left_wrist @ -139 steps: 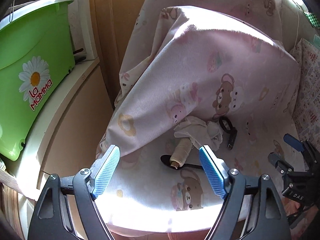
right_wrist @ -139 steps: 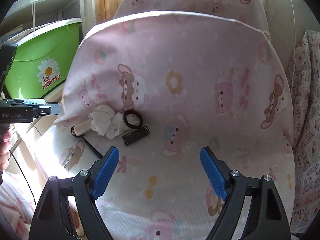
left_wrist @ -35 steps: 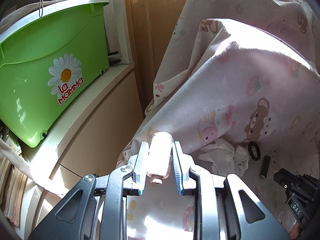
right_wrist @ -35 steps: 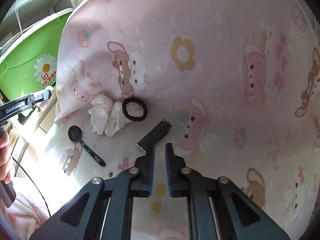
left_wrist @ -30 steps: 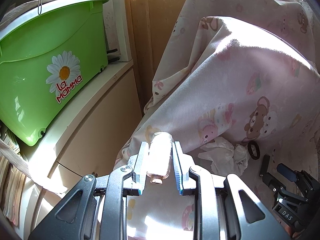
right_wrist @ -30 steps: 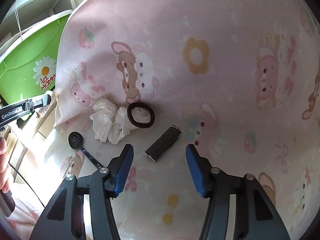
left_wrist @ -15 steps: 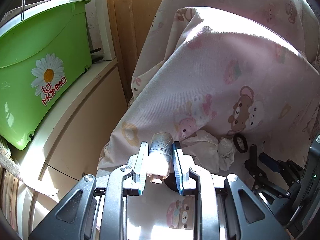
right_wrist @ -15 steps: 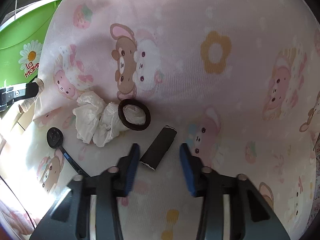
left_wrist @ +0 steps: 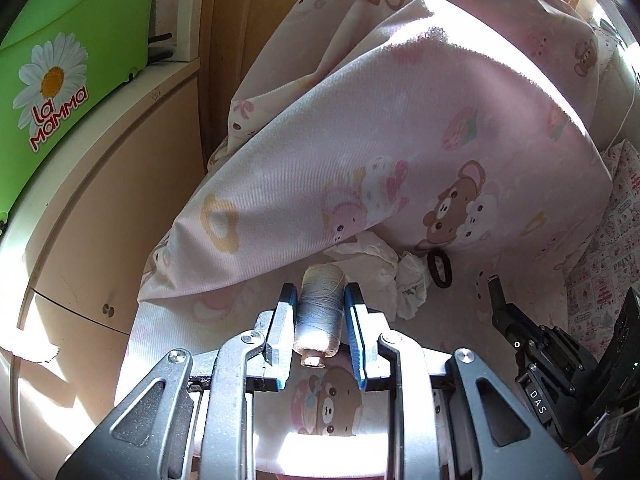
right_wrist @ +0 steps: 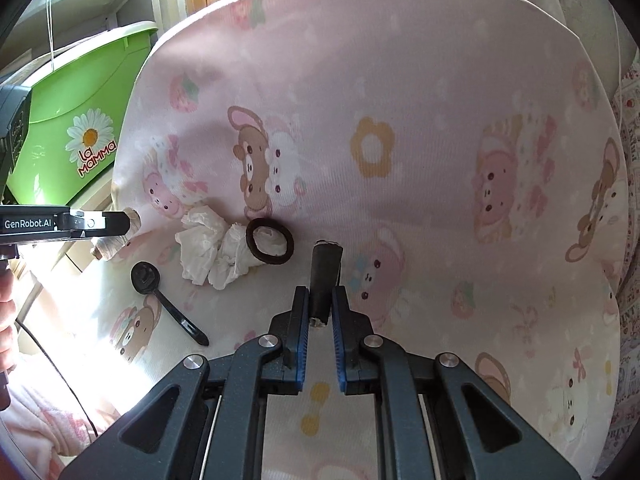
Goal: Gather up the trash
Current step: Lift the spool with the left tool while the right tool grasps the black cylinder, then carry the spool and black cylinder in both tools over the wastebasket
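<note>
At frame centre of the right view, the right gripper (right_wrist: 320, 312) has just closed on a dark, stubby tube (right_wrist: 325, 276) with a pale end. Lower centre of the left view, the left gripper (left_wrist: 320, 320) clamps a grey thread spool (left_wrist: 320, 308).

1. The left hand-held gripper (left_wrist: 319, 322) fills the lower middle of the view, its blue-edged pads pressed against the sides of a pale thread spool (left_wrist: 320, 312) held upright between them.
2. Behind it lies pink bedding (left_wrist: 400, 140) printed with bears and flowers, raised into a large mound.
3. At the foot of the mound sits a crumpled white tissue (left_wrist: 384, 264); a black hair tie (left_wrist: 440, 269) lies just to its right, touching it.
4. The right hand-held gripper (left_wrist: 496, 292) enters from the lower right, its dark tip near the hair tie.
5. At upper left stands a green plastic tub (left_wrist: 68, 40) with a daisy and "La Mamma", on a cream cabinet (left_wrist: 100, 200).
</note>
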{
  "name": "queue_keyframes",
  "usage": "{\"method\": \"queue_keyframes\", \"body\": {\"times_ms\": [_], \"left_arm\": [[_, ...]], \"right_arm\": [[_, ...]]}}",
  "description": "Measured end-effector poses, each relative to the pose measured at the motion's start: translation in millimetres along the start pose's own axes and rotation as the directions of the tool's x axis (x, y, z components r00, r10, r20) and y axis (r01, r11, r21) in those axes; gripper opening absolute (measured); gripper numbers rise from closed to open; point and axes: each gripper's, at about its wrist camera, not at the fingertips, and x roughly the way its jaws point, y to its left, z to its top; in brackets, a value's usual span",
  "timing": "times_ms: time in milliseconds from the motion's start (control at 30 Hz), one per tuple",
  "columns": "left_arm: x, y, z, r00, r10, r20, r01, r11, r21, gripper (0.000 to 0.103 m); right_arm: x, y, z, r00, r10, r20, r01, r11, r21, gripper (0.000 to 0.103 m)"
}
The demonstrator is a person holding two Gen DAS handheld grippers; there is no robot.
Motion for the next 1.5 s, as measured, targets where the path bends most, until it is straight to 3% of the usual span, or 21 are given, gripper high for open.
{"method": "queue_keyframes", "body": {"times_ms": [367,567,867,1133,1500], "left_arm": [[-15,13,-17,1.000,0.005,0.008,-0.005,1.000,-0.018,0.023],[-30,17,-27,0.999,0.024,0.032,-0.023,1.000,-0.017,0.023],[-48,15,-59,0.999,-0.031,0.029,0.032,0.999,-0.037,0.023],[-64,8,-79,0.995,0.054,0.079,-0.054,0.999,-0.007,0.023],[-69,1,-106,0.998,0.033,0.057,-0.034,0.999,0.013,0.023]], "right_arm": [[-39,-6,-3,0.999,-0.015,0.044,0.016,1.000,-0.013,0.012],[-79,-1,-12,0.994,0.002,0.110,0.002,0.999,-0.034,0.012],[-96,10,-36,0.996,0.043,0.082,-0.044,0.999,0.010,0.012],[-111,24,-55,0.995,0.061,0.078,-0.062,0.998,0.009,0.012],[-120,38,-76,0.995,0.088,0.046,-0.087,0.996,-0.016,0.012]]}}
